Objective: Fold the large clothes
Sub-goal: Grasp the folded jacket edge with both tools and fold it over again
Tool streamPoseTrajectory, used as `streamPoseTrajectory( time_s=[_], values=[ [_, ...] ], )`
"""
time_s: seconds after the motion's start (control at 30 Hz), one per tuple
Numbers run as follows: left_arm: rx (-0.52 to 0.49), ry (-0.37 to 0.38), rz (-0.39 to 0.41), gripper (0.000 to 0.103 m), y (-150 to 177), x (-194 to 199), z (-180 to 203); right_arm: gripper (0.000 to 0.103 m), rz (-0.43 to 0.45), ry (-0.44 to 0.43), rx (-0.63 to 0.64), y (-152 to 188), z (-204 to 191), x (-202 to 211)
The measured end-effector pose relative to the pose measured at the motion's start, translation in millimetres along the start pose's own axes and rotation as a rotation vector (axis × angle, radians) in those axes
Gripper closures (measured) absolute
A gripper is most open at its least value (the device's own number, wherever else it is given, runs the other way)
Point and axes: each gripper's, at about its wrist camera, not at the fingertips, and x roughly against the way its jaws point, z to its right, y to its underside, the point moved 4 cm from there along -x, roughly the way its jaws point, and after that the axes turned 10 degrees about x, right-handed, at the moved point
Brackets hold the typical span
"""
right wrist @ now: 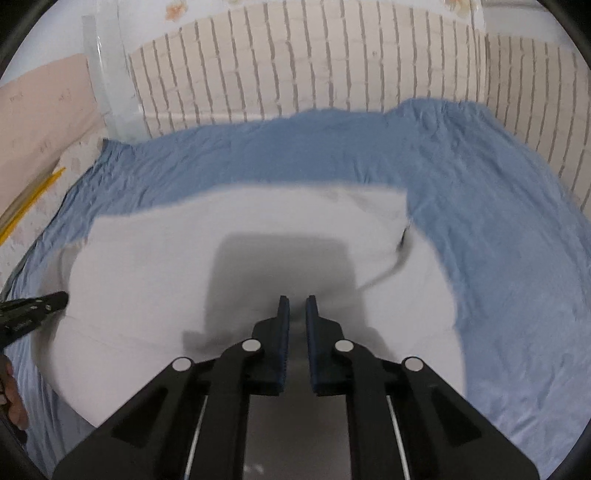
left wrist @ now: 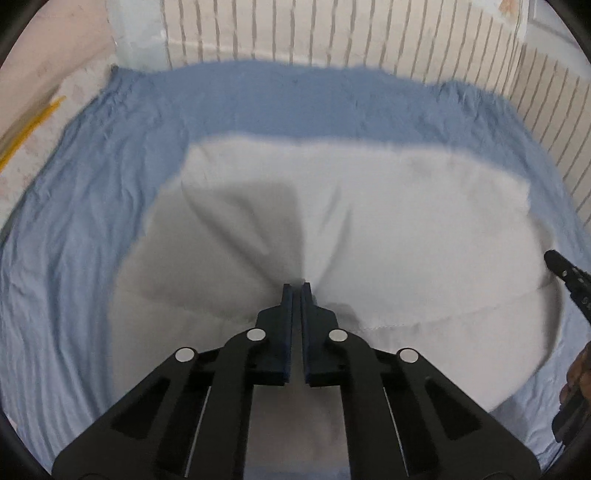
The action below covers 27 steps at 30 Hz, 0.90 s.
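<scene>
A large white garment lies spread over a blue sheet. My left gripper is shut on the white cloth near its front part, and creases fan out from the fingertips. In the right wrist view the same garment fills the middle. My right gripper stands over it with its jaws almost together and white cloth pinched between them. A fold runs off to the right of its tips. Each gripper shows at the edge of the other's view: the right gripper and the left gripper.
The blue sheet covers the surface all around the garment. A pale wall with thin vertical stripes stands close behind it. A yellow strip lies at the far left. A person's hand shows at the right edge.
</scene>
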Motion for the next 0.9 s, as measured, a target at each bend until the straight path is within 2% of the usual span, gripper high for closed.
streamPoseTrajectory(
  time_s=[0.2,0.53,0.9],
  values=[
    [-0.008,0.038,-0.075,0.102,6.2,-30.1,-4.0,0.098,-0.057,-0.068,-0.001,24.2,0.4,-32.6],
    [-0.067,-0.015,-0.088,0.102,-0.4,-71.5,23.9,0.101,-0.118,-0.072,0.022,18.6,-1.4,-61.4],
    [-0.074,-0.016,-0.092,0.102,14.8,-68.7,13.8,0.101,-0.138,-0.063,0.036,19.7,-6.4,-63.8]
  ],
)
